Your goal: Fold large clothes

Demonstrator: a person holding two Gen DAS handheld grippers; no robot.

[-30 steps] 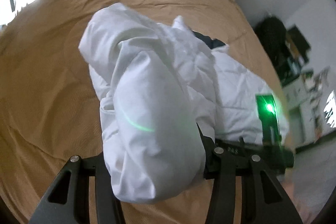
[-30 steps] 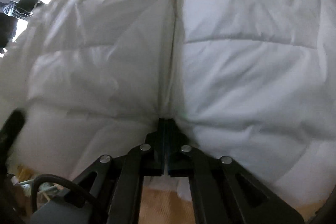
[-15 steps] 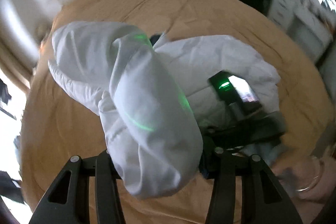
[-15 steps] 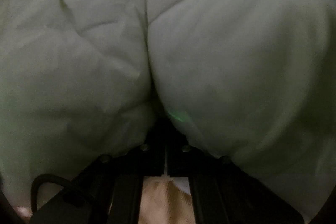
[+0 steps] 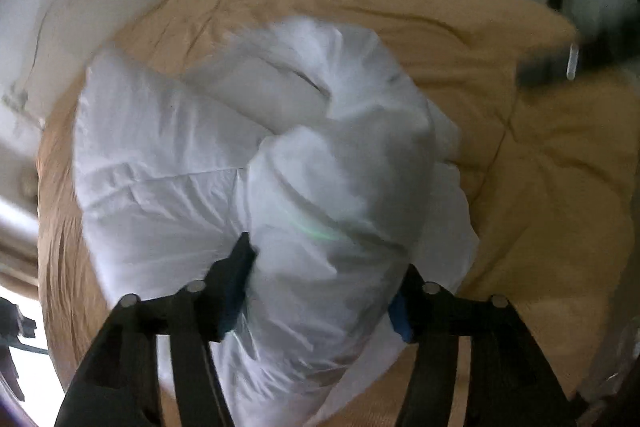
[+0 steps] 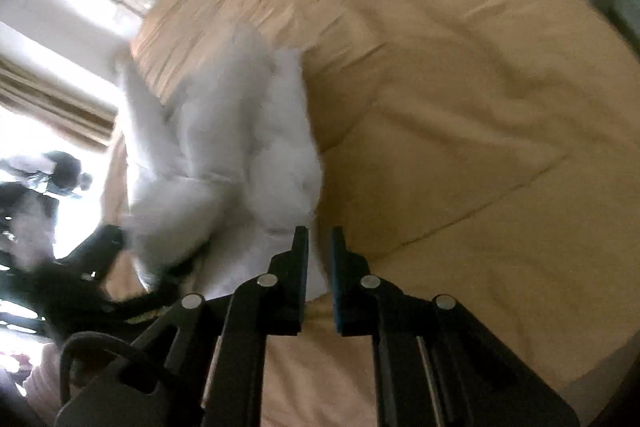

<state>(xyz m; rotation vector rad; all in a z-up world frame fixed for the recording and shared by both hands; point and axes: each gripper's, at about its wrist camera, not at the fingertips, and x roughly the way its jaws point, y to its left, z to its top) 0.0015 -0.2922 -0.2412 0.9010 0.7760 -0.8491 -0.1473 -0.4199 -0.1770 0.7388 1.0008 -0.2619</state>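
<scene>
1. The left gripper [image 5: 324,283] had a thick bunched fold of the white padded garment [image 5: 248,163] between its fingers. Its jaws had just been opening, and whether the pads were pressing on the fabric could not be told. This looked like a fold being let down.
2. The rest of the garment lay heaped just ahead of the left gripper on the tan bedcover [image 5: 520,155], which served as the folding surface.
3. The right gripper [image 6: 318,239] was released, with a narrow gap and nothing between its fingers. Its jaws had just been opening.
4. In the right wrist view the garment lay ahead and to the left of the fingertips, apparently clear of them, suggesting a corner had been laid down.
</scene>
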